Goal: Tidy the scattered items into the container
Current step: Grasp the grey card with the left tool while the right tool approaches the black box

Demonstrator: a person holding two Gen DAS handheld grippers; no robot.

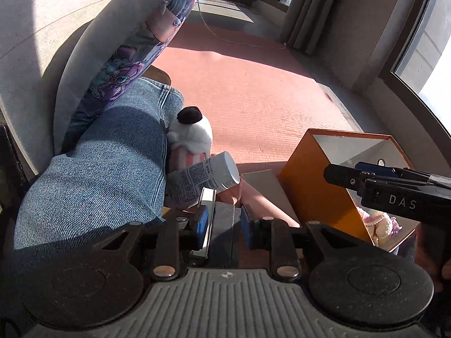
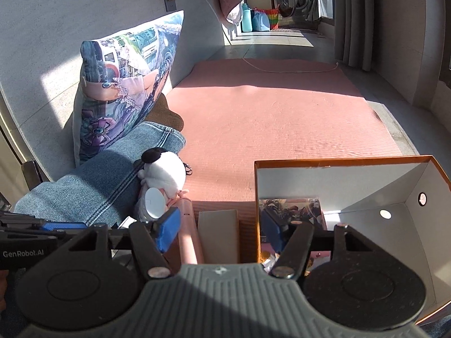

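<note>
Several loose items lie between our two sets of tongs and the orange box [image 2: 338, 180]. Our left gripper [image 1: 222, 225] stands with its blue pads parted, empty, just above a thin white card [image 1: 207, 197] on edge beside its left pad; ahead and to its left lie the white bottle [image 1: 203, 177] and the plush toy [image 1: 191, 132], pressed against the jeans [image 1: 98, 169]. Our right gripper [image 2: 222, 232] is spread wide and empty, its left pad beside the pink tube [image 2: 188, 233], its right pad already over the box wall, above things lying inside. A flat white box [image 2: 218, 233] sits between its fingers.

We judge the risks so: the card may tip or slide from the pads; the bottle, being round, may roll off the denim; and the right pad, straddling the wall, may shove the box if it closes.
</note>
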